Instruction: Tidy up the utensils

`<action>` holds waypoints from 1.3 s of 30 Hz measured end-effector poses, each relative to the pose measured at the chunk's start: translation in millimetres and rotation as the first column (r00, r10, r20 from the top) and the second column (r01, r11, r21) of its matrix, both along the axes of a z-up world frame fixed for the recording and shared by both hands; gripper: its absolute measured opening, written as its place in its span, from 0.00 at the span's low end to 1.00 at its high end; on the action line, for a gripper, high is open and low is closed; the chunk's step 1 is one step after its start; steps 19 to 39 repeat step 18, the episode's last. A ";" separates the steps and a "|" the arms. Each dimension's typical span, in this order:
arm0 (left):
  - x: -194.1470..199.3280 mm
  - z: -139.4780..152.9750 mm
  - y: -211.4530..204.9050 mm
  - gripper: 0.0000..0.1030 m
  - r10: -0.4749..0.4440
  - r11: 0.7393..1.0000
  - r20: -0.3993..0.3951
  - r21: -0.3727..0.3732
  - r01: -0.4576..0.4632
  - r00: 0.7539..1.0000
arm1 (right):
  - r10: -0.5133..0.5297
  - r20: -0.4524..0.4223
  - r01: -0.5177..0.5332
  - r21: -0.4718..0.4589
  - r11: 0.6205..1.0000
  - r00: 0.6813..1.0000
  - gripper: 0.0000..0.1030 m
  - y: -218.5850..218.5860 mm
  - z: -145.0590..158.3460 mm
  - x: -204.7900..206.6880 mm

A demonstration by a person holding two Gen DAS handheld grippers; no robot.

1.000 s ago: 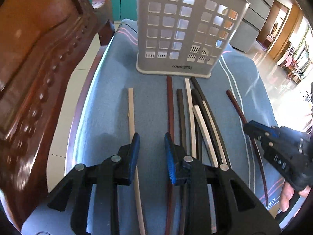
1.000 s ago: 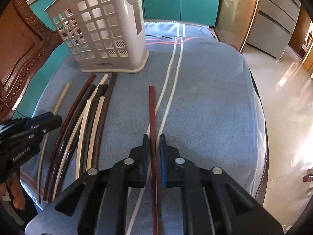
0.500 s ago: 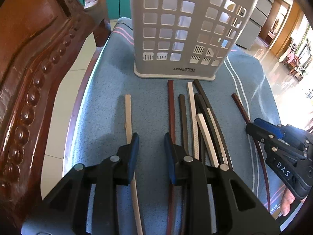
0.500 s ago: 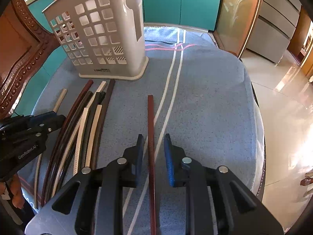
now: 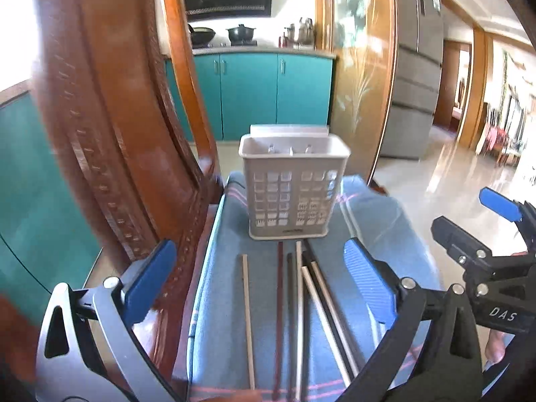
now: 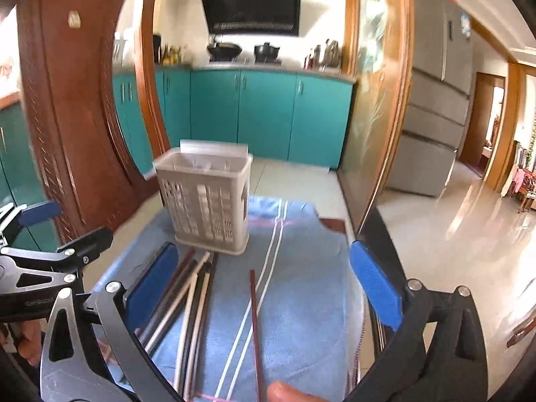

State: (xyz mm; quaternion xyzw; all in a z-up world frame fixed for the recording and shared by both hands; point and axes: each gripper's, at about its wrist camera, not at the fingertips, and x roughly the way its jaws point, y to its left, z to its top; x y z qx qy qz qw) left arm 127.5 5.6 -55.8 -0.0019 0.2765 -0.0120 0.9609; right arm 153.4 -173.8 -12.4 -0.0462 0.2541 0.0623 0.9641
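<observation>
While both tongs hang spread wide and empty, the lone dark chopstick [image 6: 253, 315] lies lengthwise between the right tongs' [image 6: 264, 288] tips, pointing toward the basket [image 6: 205, 197]; the left tongs [image 5: 264, 288] straddle the bundle [image 5: 301, 305].

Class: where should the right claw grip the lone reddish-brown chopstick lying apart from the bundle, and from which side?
Grip the reddish-brown chopstick at mid-shaft, from above, fingers straddling its width. It lies flat, lengthwise, with bare cloth both sides.

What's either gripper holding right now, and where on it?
Nothing. Left gripper and right gripper both have jaws wide open above the chopsticks, which lie on the blue cloth.
</observation>
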 end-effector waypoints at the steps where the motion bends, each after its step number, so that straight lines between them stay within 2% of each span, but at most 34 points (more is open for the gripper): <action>1: -8.9 3.3 5.0 0.97 0.006 1.000 0.011 0.001 -0.006 1.000 | -0.004 0.010 0.004 -0.003 1.000 1.000 0.97 0.2 4.9 -6.4; 8: -46.4 28.8 5.5 0.97 0.002 1.000 0.106 0.015 -0.004 0.994 | -0.027 0.101 0.030 -0.029 0.999 0.995 0.97 0.2 33.7 -56.5; 13: -60.4 34.8 1.0 0.97 -0.009 0.999 0.104 0.044 0.004 0.994 | -0.048 0.127 0.052 -0.025 0.998 0.991 0.97 -0.4 42.6 -70.5; 39: -69.4 41.1 2.3 0.97 -0.014 1.000 0.115 0.028 0.011 0.993 | -0.053 0.137 0.056 -0.024 0.998 0.989 0.97 1.2 46.1 -75.1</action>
